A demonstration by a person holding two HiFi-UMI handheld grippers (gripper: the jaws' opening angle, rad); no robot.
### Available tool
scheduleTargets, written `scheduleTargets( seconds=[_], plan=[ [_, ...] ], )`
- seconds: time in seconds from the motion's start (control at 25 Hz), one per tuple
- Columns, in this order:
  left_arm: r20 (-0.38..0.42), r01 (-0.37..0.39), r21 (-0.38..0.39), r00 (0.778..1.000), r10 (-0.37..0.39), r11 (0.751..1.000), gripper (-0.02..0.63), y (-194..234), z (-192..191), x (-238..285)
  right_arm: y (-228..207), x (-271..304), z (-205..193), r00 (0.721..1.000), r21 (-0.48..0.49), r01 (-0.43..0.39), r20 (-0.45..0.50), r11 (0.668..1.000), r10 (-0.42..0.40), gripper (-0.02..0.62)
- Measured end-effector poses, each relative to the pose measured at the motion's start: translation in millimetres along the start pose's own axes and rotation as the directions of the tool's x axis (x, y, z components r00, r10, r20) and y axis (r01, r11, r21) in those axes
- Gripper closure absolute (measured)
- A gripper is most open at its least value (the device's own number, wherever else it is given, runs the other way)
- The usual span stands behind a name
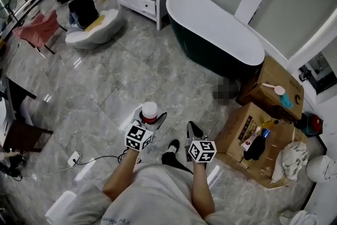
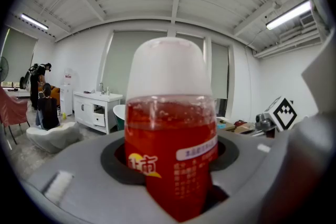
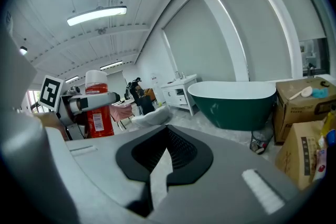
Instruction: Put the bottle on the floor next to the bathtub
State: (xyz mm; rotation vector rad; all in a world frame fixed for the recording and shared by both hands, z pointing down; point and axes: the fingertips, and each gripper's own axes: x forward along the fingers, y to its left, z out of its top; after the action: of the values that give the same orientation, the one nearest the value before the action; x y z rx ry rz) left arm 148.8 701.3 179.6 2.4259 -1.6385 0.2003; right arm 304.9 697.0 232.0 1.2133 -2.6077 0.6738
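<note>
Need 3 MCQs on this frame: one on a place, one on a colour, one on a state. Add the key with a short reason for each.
1. Where is the red plastic bottle with a white cap?
A. On the white vanity
B. Between the jaws of the left gripper
C. In the cardboard box

2. What colour is the outside of the bathtub?
A. Dark green
B. Pink
C. Yellow

3. How do the jaws of the right gripper stand?
A. Wide apart
B. Together, with nothing between them
C. Shut on the bottle

Key:
1 B: the left gripper view shows the bottle clamped upright in its jaws.
2 A: the right gripper view shows a dark green wall under a white rim.
3 B: the right gripper view shows its pads meeting, with nothing in them.
</note>
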Motion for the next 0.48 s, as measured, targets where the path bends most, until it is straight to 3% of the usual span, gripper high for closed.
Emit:
scheduleTargets(
  seconds=[0.28, 0.48],
  plan=[
    [-0.009, 0.001, 0.029, 1.000, -0.001, 1.000, 0.279, 3.2, 22.7, 73.8, -62.6, 37.3, 37.9, 1.000, 0.022, 0.011, 0.005, 1.000, -0.011, 0.594],
    [-0.044, -0.021, 0.031, 0.999, 0.023, 0.999, 0.279, 5.0, 19.3, 109.6, -87.5, 53.0, 46.3, 1.000, 0.030, 0.000, -0.013, 1.000, 0.001, 0.594]
  ],
)
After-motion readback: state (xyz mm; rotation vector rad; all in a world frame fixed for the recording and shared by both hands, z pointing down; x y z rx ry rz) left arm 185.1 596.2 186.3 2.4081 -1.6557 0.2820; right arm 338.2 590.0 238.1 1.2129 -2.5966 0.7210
